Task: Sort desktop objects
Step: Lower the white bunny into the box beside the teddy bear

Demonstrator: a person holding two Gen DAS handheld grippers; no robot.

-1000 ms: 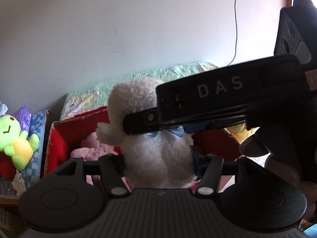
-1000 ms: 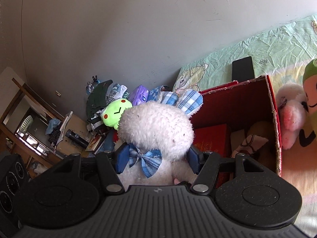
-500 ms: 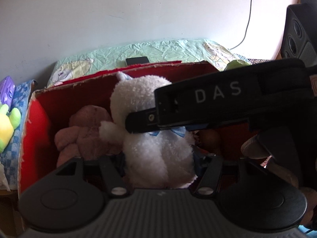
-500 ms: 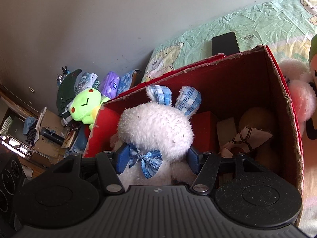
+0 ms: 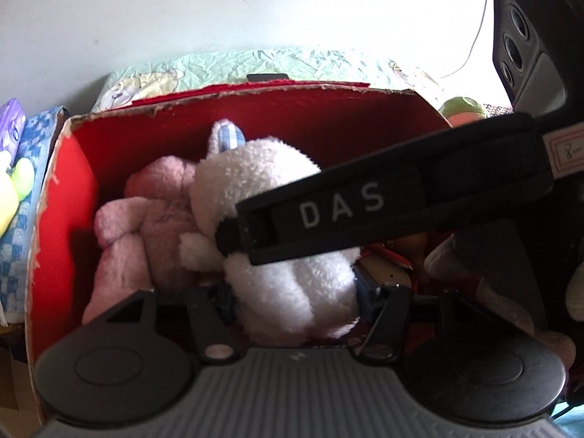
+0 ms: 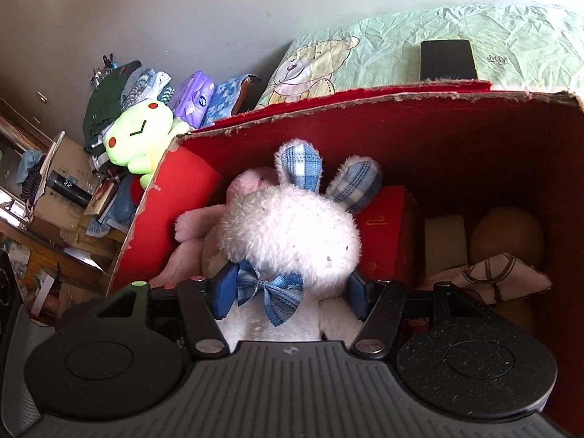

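A white plush bunny (image 6: 292,233) with blue checked ears and a blue bow is down inside the red cardboard box (image 6: 401,98), leaning against a pink plush toy (image 6: 197,230). My right gripper (image 6: 290,294) is shut on the bunny at its neck, blue pads on both sides. In the left wrist view, my left gripper (image 5: 295,294) is shut on the bunny's (image 5: 262,182) lower body inside the same box (image 5: 255,91). The right gripper's black housing (image 5: 365,211) crosses in front of the bunny and hides its front. The pink plush (image 5: 146,226) lies to its left.
Inside the box lie a small red case (image 6: 387,233), a cream block (image 6: 445,241) and a brown round thing (image 6: 507,233). A green frog plush (image 6: 138,135) sits outside the box's left wall. A black phone (image 6: 447,58) lies on the green sheet behind. A black speaker (image 5: 529,36) stands at right.
Both grippers have carried the bunny from above the box rim down into the box, beside the pink plush. Both have stayed shut on it.
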